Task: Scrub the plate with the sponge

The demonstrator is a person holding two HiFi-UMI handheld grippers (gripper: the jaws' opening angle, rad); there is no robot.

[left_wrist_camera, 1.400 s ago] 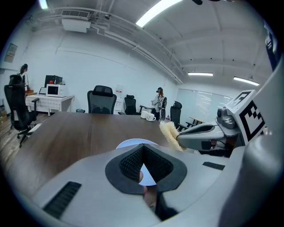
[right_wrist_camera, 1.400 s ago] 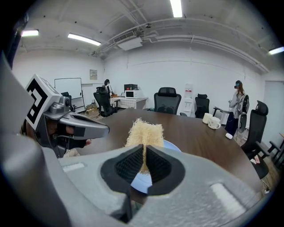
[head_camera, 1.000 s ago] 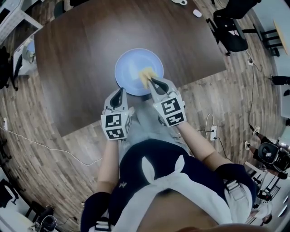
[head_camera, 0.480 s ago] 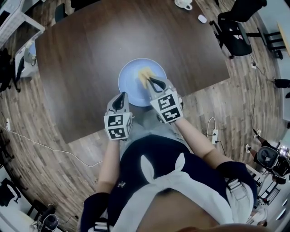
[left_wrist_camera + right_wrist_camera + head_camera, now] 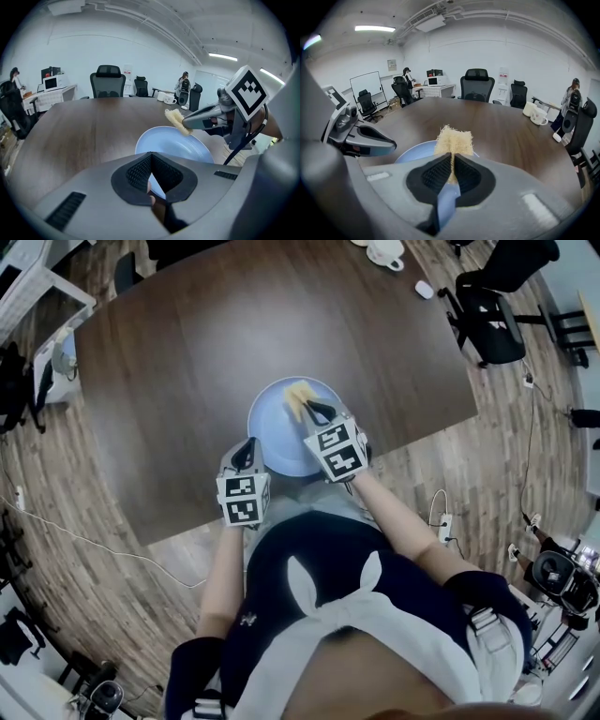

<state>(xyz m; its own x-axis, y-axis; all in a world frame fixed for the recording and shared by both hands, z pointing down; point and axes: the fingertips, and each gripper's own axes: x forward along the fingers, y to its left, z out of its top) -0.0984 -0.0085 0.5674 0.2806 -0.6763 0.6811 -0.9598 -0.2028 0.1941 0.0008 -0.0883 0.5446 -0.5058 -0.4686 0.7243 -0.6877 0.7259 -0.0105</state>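
Note:
A light blue plate (image 5: 281,442) lies near the front edge of the dark wooden table (image 5: 178,352). My left gripper (image 5: 248,446) is at the plate's near left rim, and in the left gripper view its jaws are shut on the plate (image 5: 173,145). My right gripper (image 5: 317,412) is shut on a frayed yellow sponge (image 5: 298,393), which it holds over the far part of the plate. The right gripper view shows the sponge (image 5: 453,143) sticking out past the jaws above the plate (image 5: 415,152), with the left gripper (image 5: 391,144) beside it.
White mugs (image 5: 384,251) and a small white object (image 5: 425,289) sit at the table's far right. Black office chairs (image 5: 492,315) stand on the right, and a small desk (image 5: 47,352) on the left. Cables lie on the wood floor (image 5: 441,512).
The sponge has slid from the middle of the plate toward its far rim with the right gripper. The left gripper has stayed on the plate's near rim.

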